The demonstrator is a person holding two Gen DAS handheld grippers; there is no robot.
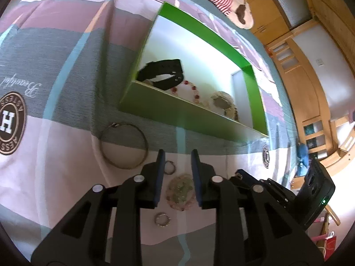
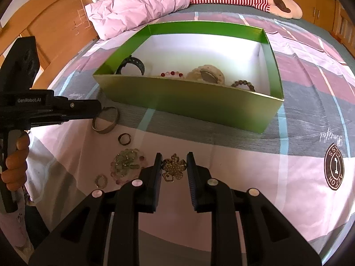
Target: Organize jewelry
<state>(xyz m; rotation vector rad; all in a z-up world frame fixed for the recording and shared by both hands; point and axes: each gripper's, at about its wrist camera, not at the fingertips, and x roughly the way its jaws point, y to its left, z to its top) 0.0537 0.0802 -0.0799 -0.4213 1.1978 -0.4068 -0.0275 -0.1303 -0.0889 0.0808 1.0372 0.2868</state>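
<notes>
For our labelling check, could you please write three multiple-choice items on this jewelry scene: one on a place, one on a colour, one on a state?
1. Where does the black watch lie?
A. on the bedspread
B. inside the box
C. on the pillow

2. What colour is the outside of the box?
A. green
B. blue
C. red

3. How do the right tongs stand?
A. shut on a ring
B. open around the gold brooch
C. open inside the box

Key: 1 B, the watch sits behind the box's near wall; 2 A, the walls are green; 3 B, the brooch lies between the parted fingers.
</notes>
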